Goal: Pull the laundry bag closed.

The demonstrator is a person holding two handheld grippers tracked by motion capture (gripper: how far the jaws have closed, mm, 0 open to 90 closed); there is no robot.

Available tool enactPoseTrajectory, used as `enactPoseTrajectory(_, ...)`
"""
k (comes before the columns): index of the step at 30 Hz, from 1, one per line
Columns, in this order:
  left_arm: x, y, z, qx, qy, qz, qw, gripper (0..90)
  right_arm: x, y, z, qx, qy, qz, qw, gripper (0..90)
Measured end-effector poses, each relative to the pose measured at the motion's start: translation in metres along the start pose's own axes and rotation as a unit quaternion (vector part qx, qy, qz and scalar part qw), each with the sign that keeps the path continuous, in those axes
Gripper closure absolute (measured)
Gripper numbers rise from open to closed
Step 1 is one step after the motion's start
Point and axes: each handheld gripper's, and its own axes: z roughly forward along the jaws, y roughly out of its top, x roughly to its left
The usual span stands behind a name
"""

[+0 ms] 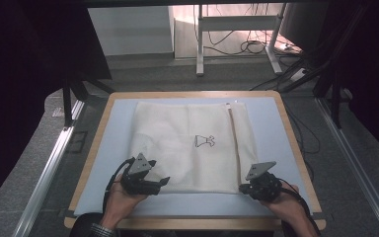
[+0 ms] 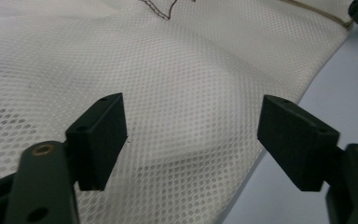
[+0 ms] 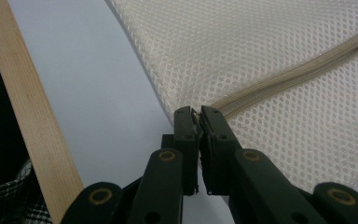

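The high view looks forward and down over the whole table (image 1: 296, 148), from well above. Each gripper view sits close behind its jaws, low over the mesh bag (image 1: 192, 148). The left gripper view and right gripper view both share the bag's near edge (image 3: 168, 84) with the high view.

place: lab | cues: bench (image 1: 296, 143) in dark booth, metal rails (image 1: 49, 168), floor cables (image 1: 249, 47), grey carpet (image 1: 177, 74)
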Motion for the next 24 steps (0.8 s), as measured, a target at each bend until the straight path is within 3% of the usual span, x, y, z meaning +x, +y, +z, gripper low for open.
enactPoseTrajectory(4,-0.003,0.003,0.001,-0.005,-0.015,0.003,0.9999,36.1,0.0,0.0,0.0,0.001,-0.001,-0.002,1.0,84.1)
enactPoseTrajectory(11,-0.007,0.007,0.006,-0.004,-0.03,0.013,0.9994,46.3,0.001,0.0,0.002,0.009,-0.002,-0.003,1.0,83.2)
enactPoseTrajectory(24,-0.018,0.015,0.023,-0.001,-0.053,0.028,0.9982,52.5,0.001,0.0,0.004,0.014,-0.005,-0.007,0.9999,83.2)
